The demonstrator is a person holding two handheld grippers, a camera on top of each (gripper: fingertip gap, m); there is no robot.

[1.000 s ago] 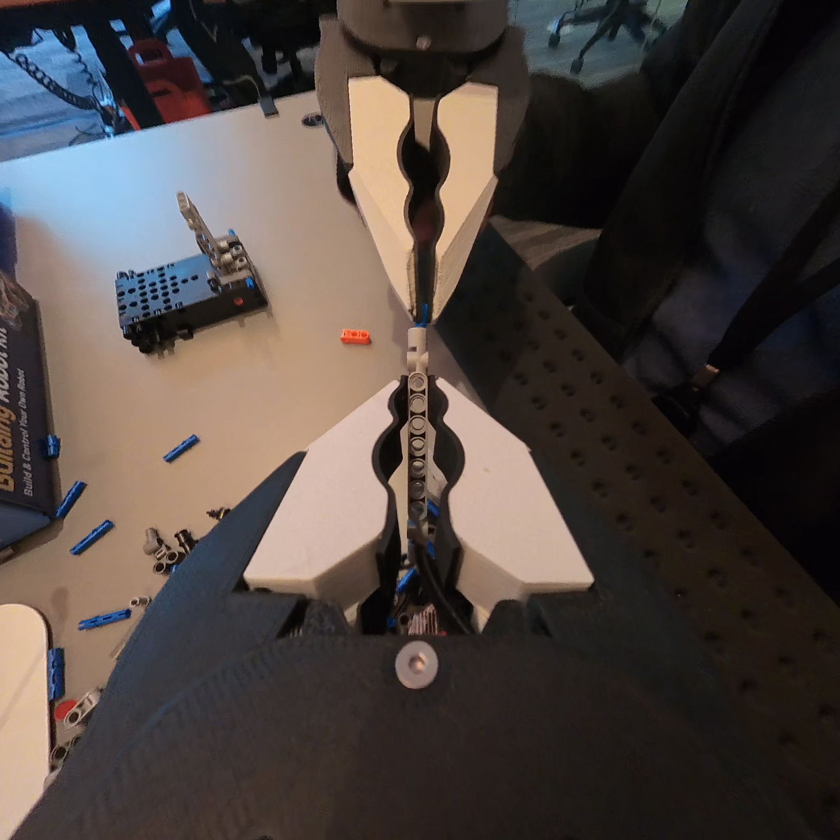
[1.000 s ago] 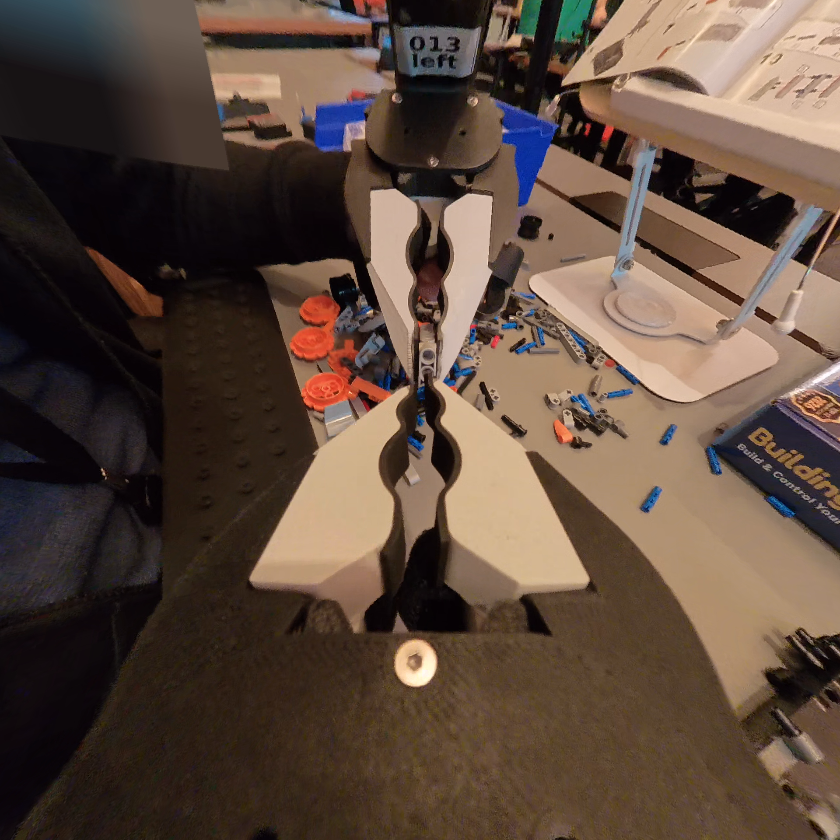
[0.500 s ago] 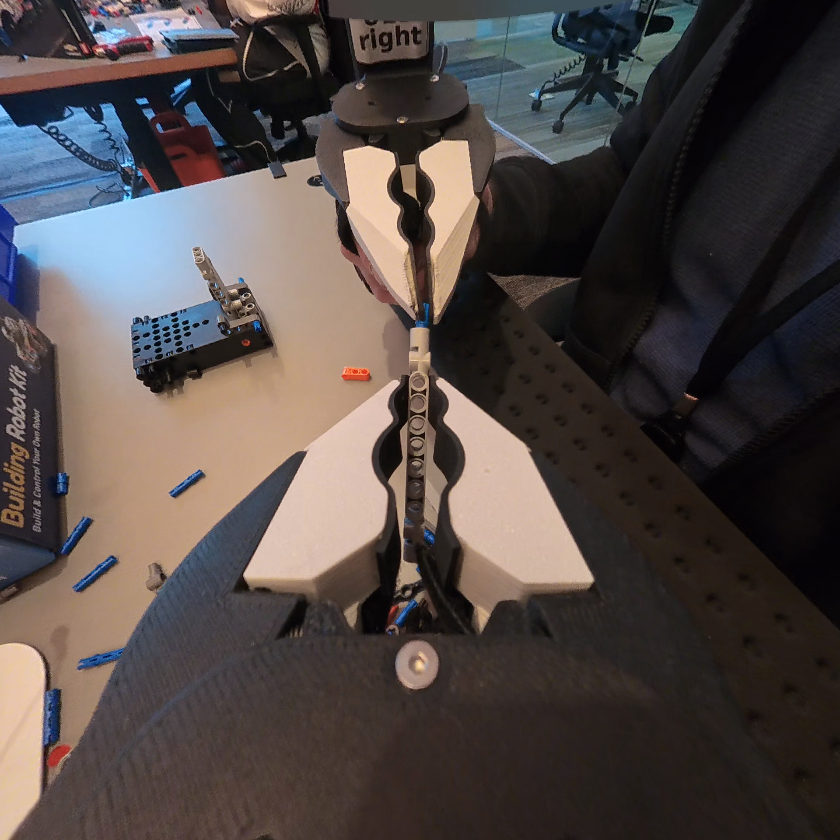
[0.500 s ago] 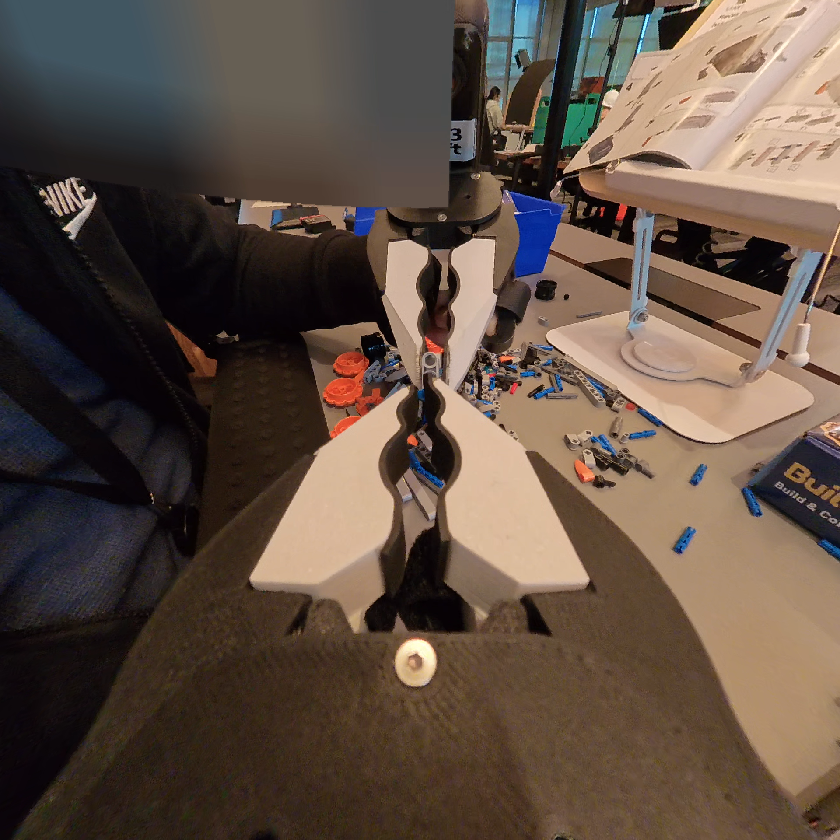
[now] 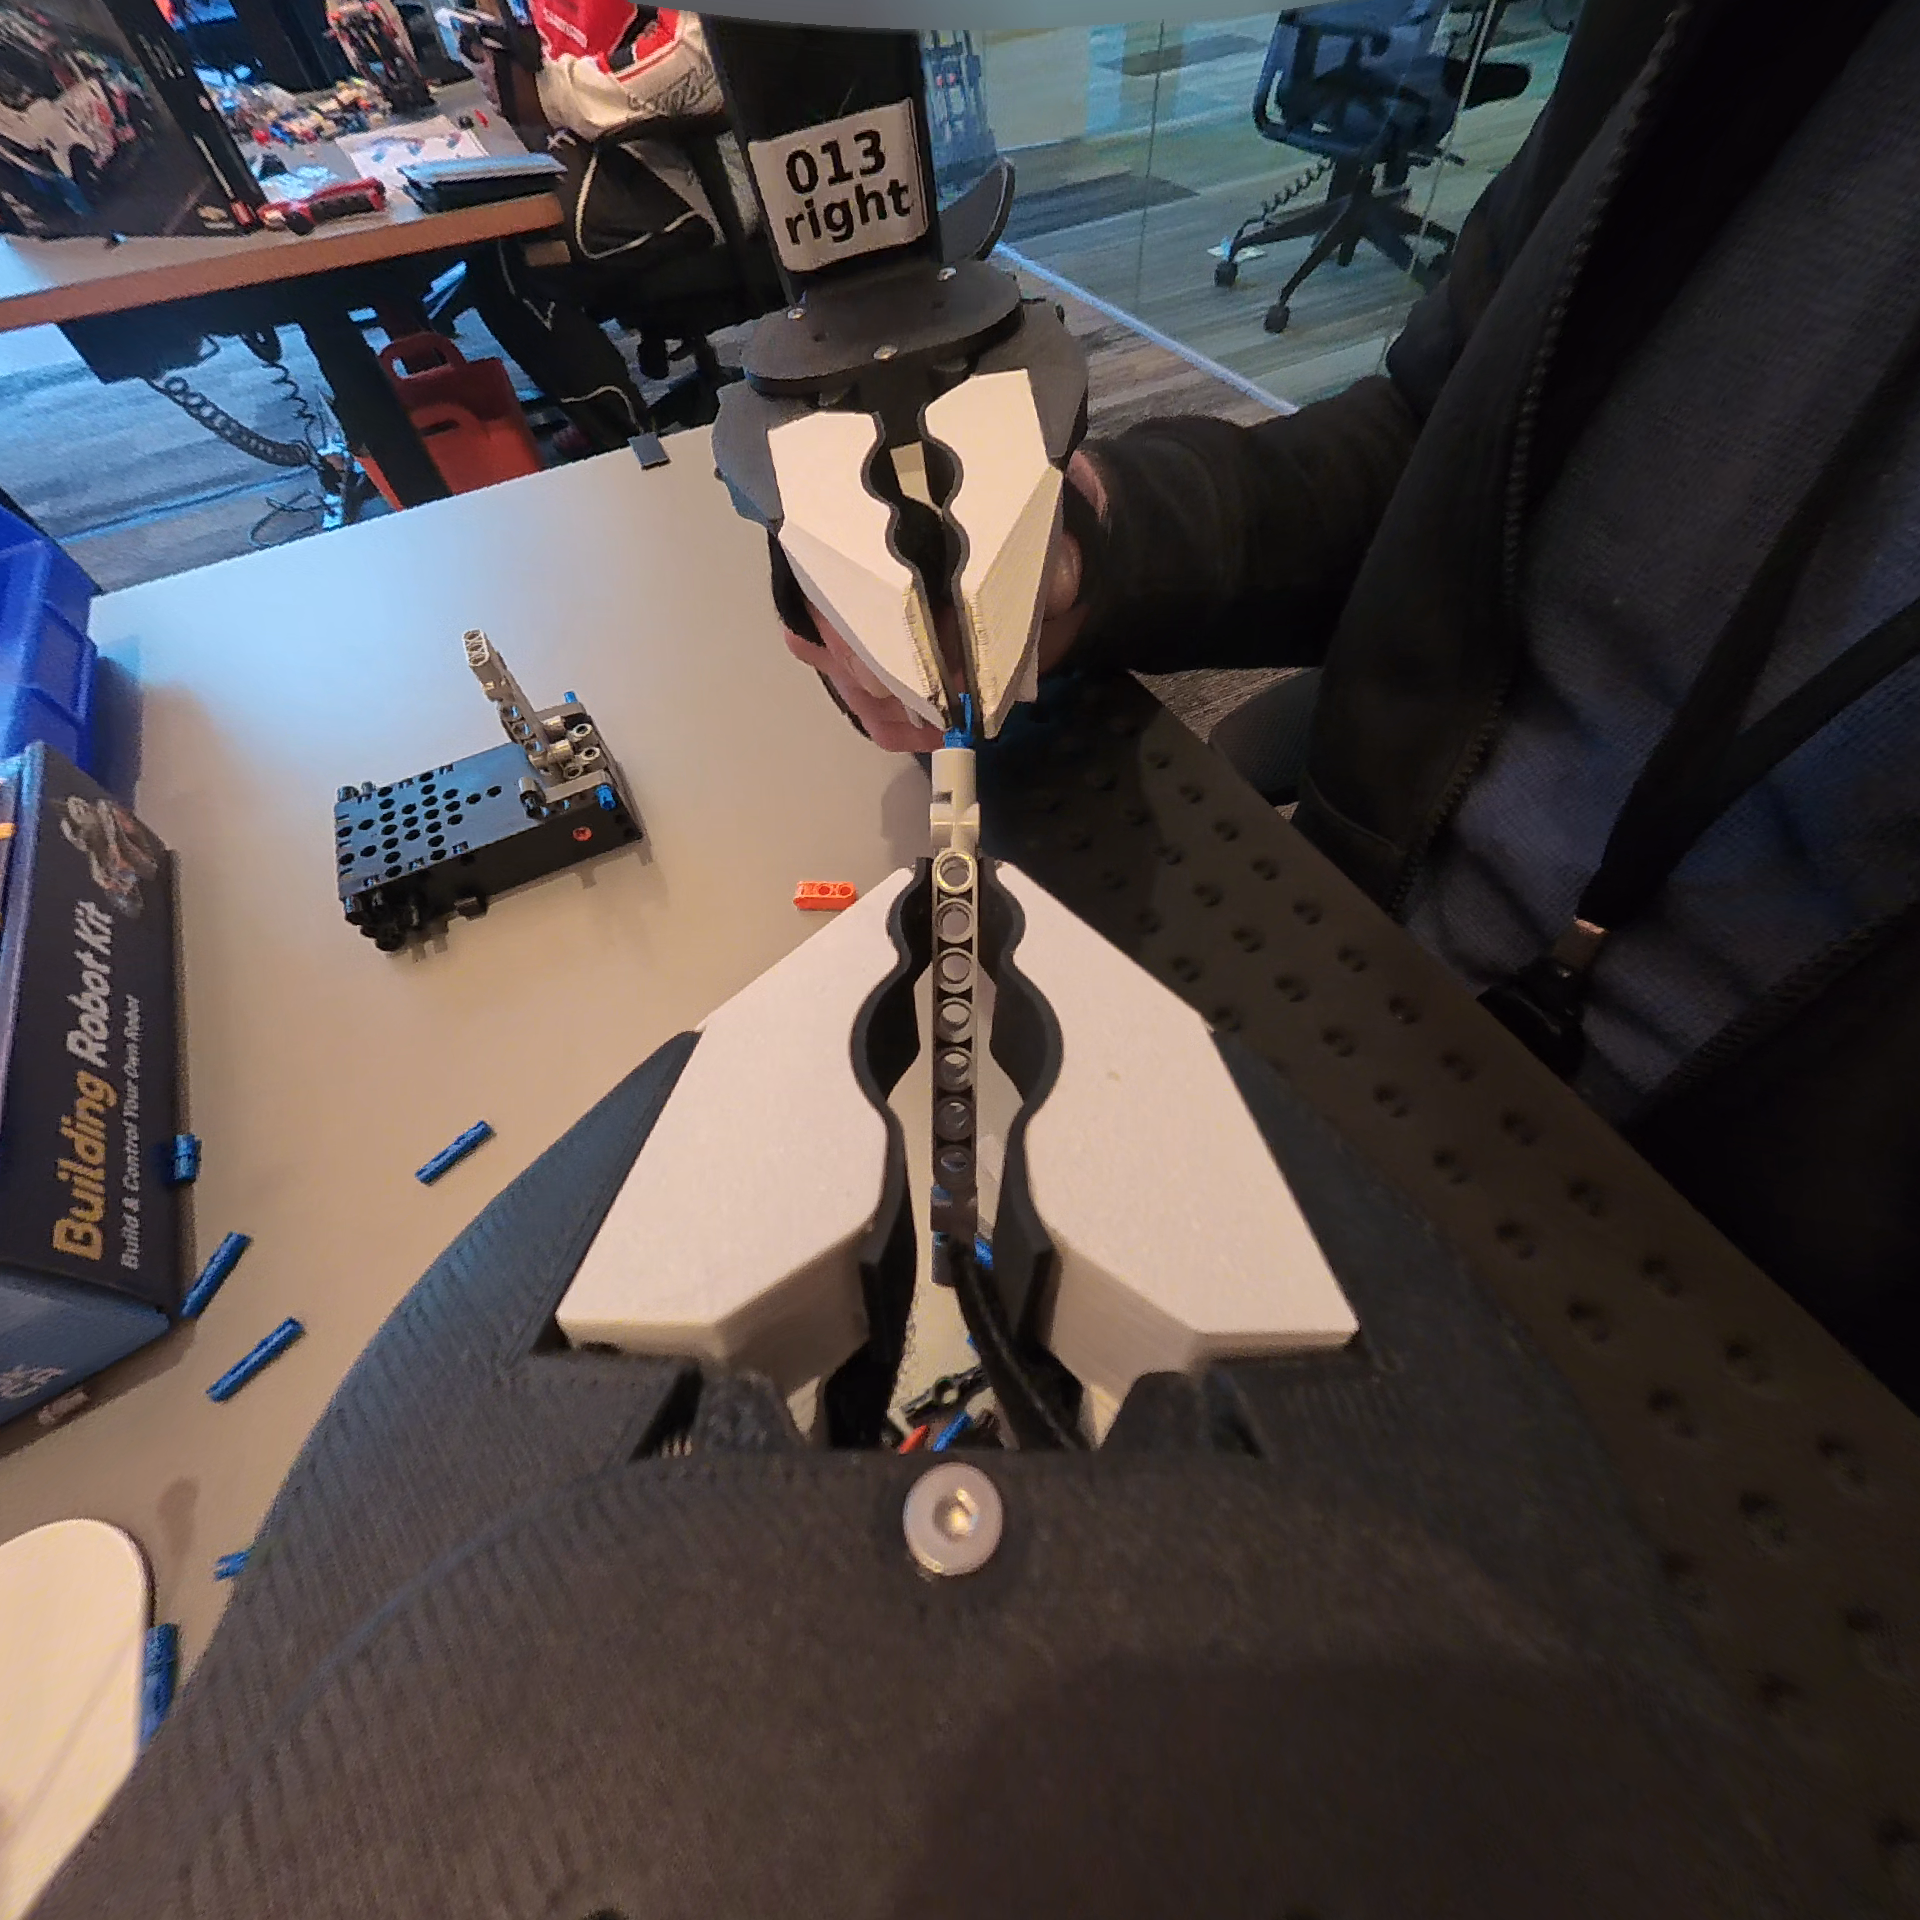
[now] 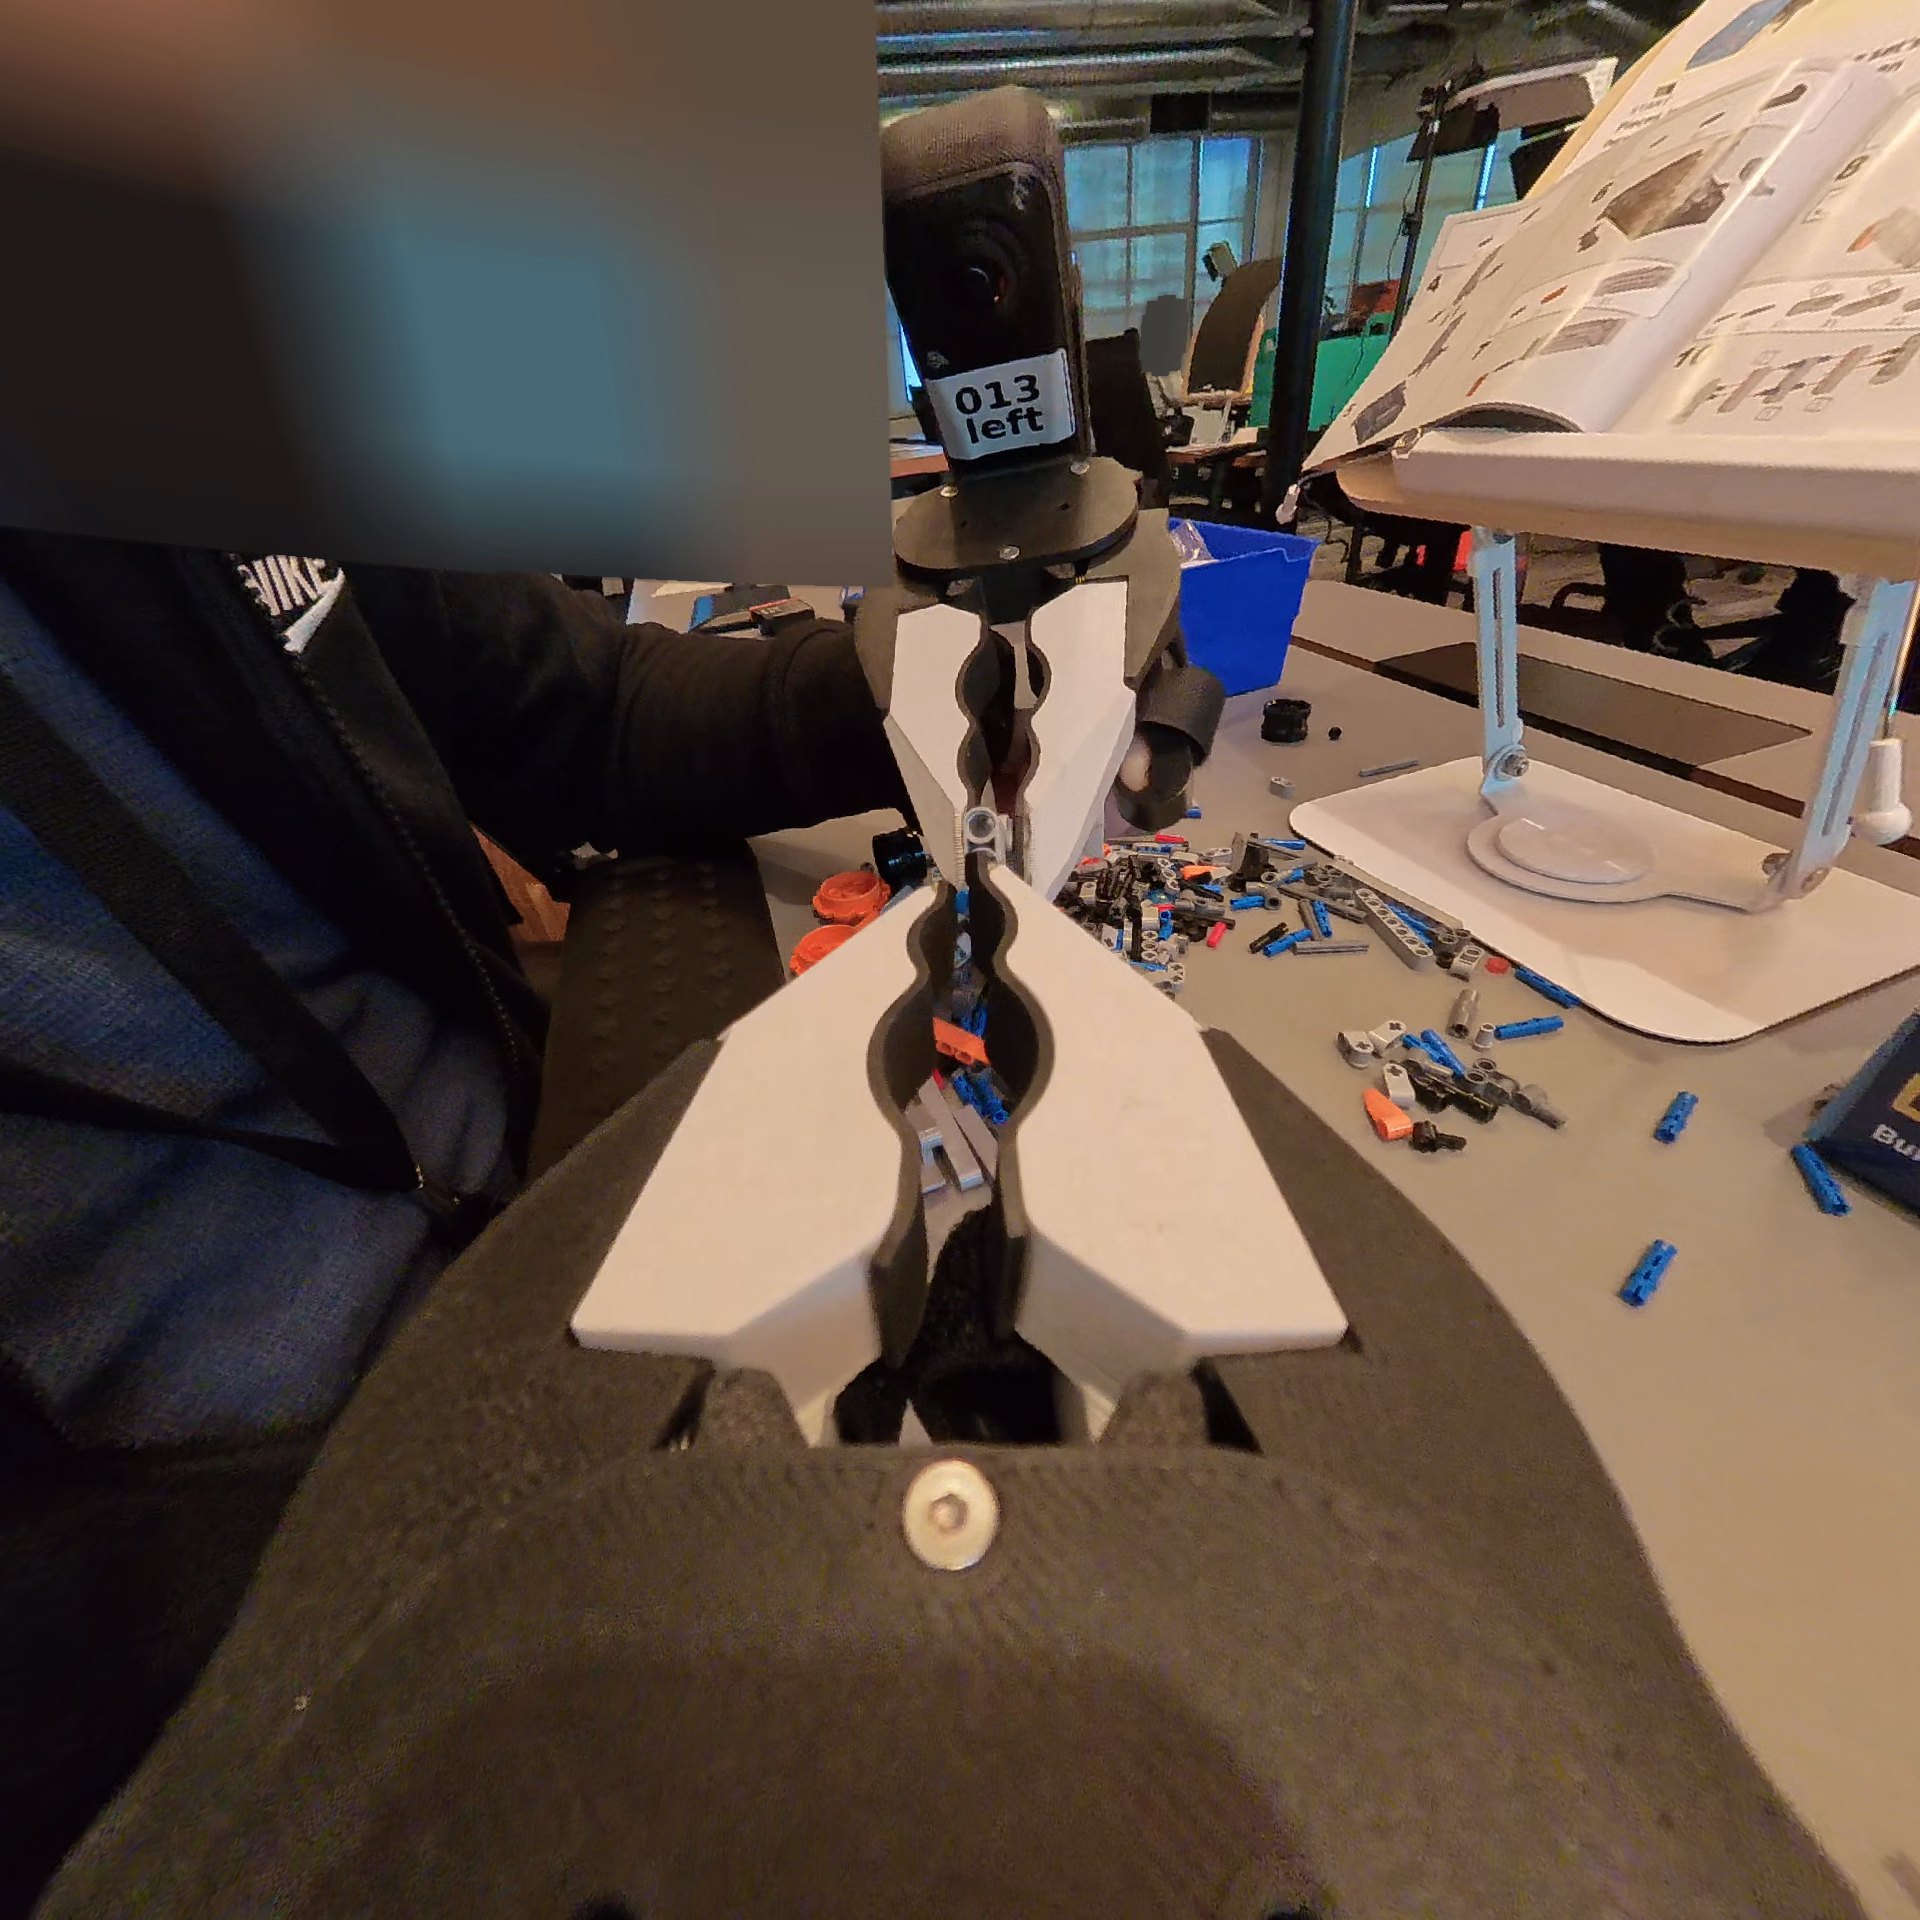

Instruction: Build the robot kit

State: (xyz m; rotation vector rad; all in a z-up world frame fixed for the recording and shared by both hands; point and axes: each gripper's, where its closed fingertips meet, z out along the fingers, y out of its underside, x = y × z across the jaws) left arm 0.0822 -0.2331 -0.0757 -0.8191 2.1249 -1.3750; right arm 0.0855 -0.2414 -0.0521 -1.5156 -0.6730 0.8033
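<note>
Clamping a grey beam [image 5: 954,1023] lengthwise in my left gripper [image 5: 953,883] steadies it above the desk [image 5: 312,644]. My right gripper [image 5: 961,717] pinches a blue pin [image 5: 962,715] at the connector [image 5: 954,795] on the beam's tip, lined up end to end.

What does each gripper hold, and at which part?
The left gripper clamps a grey perforated beam along its length. The right gripper pinches the blue pin at the beam's far end.
</note>
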